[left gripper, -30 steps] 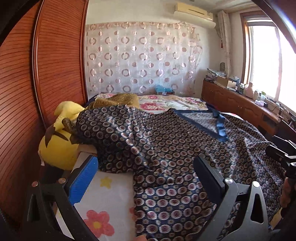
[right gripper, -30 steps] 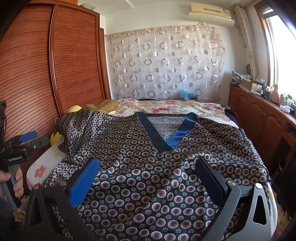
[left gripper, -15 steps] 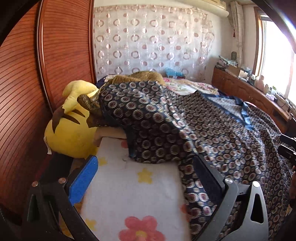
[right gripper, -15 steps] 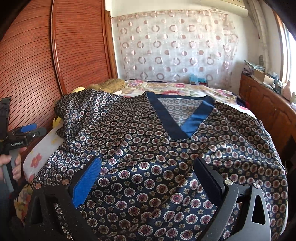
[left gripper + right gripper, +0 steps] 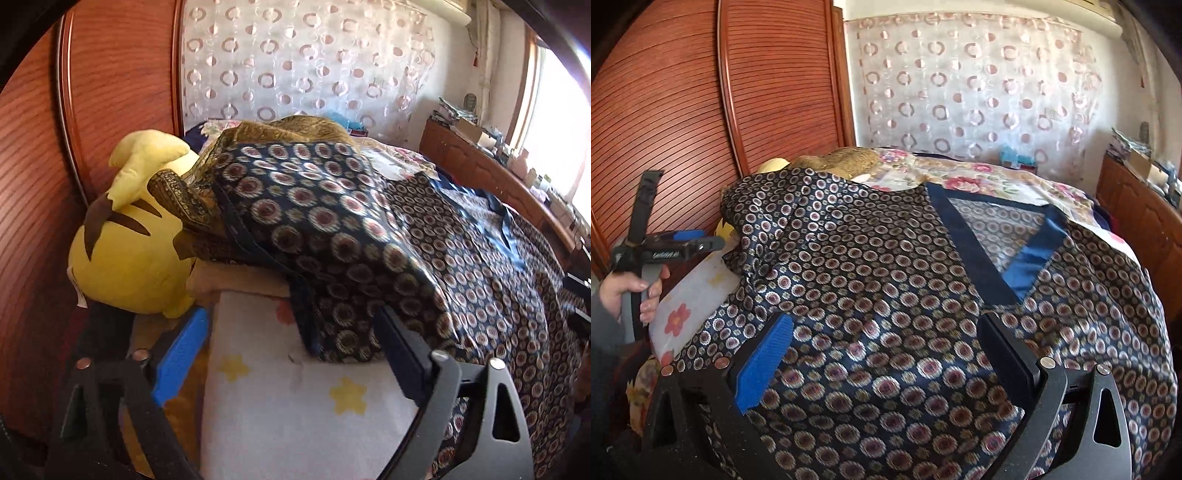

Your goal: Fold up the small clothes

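A dark blue satin top with a circle print and a blue V-neck band (image 5: 964,236) lies spread face-up over the bed. Its left sleeve (image 5: 317,221) is draped over a pile at the bed's left edge. My left gripper (image 5: 291,350) is open and empty, low over the white quilt just short of the sleeve's hem. It also shows in the right wrist view (image 5: 683,243), held by a hand at the left. My right gripper (image 5: 882,354) is open and empty, just above the lower body of the top.
A yellow plush toy (image 5: 125,254) lies at the bed's left edge against the wooden wardrobe (image 5: 40,155). A brown-gold cloth (image 5: 295,129) sits under the sleeve. A white flowered quilt (image 5: 280,406) covers the near left bed. A wooden cabinet (image 5: 1137,214) runs along the right.
My left gripper has moved left and forward, from over the top's body to the quilt beside the sleeve. My right gripper has moved forward and lower over the top. Both stay open.
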The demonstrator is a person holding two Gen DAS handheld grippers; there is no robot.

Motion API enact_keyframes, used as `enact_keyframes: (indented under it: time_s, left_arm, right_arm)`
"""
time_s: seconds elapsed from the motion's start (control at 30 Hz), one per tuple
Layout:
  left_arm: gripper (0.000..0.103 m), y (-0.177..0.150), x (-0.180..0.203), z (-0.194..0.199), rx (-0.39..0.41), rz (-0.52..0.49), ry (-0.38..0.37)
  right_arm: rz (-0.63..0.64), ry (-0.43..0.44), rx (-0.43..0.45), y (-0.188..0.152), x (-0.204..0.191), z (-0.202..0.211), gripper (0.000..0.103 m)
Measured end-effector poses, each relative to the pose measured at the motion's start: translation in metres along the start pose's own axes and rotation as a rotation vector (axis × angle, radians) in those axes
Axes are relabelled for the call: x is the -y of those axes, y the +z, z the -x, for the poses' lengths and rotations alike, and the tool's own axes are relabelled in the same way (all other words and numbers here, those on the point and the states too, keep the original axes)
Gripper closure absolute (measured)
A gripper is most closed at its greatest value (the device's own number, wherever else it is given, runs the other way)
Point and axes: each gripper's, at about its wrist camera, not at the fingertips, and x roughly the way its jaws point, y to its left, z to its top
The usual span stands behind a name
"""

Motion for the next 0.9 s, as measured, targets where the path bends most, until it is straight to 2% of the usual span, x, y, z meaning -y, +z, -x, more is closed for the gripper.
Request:
enact_keyframes:
  time_s: [0.07, 0.2, 0.27, 0.37, 0.43, 0.57, 0.6, 0.67, 0.73, 0.9]
  left_arm:
    - [0.016, 0.004, -0.003, -0.006, -0.021, 0.007, -0.044]
    - [0.026, 0.003, 0.003, -0.020, -0.083, -0.011, -0.081]
    - [0.030, -0.001, 0.010, -0.026, -0.116, -0.043, -0.072]
    - [0.034, -0.006, 0.021, -0.026, -0.118, -0.101, -0.013]
    - [0.049, -0.006, 0.024, -0.026, -0.116, -0.123, 0.003]
    - [0.077, -0.007, 0.034, -0.022, -0.126, -0.169, -0.040]
    - [0.089, -0.007, 0.034, -0.021, -0.132, -0.172, -0.051]
    - [0.093, -0.006, 0.037, -0.020, -0.137, -0.179, -0.056]
    - [0.095, -0.005, 0.038, -0.011, -0.104, -0.177, -0.058]
    - [0.096, 0.022, 0.048, 0.036, 0.057, -0.127, -0.114]
  right_arm:
    - [0.015, 0.003, 0.005, 0.002, -0.003, -0.002, 0.003]
    - [0.022, 0.011, 0.004, -0.003, -0.008, -0.002, 0.003]
    - [0.026, 0.012, -0.003, -0.006, -0.009, -0.004, 0.003]
    - [0.029, 0.012, -0.012, -0.008, -0.009, -0.005, 0.003]
    - [0.028, 0.011, -0.015, -0.008, -0.009, -0.005, 0.003]
    - [0.014, 0.014, -0.013, -0.012, -0.007, -0.001, 0.003]
    - [0.009, 0.014, -0.013, -0.014, -0.006, 0.001, 0.003]
    - [-0.005, 0.013, -0.013, -0.018, -0.002, 0.004, 0.003]
    - [-0.023, 0.010, -0.012, -0.021, 0.003, 0.008, 0.003]
    - [-0.061, -0.019, -0.009, -0.028, 0.019, 0.018, 0.003]
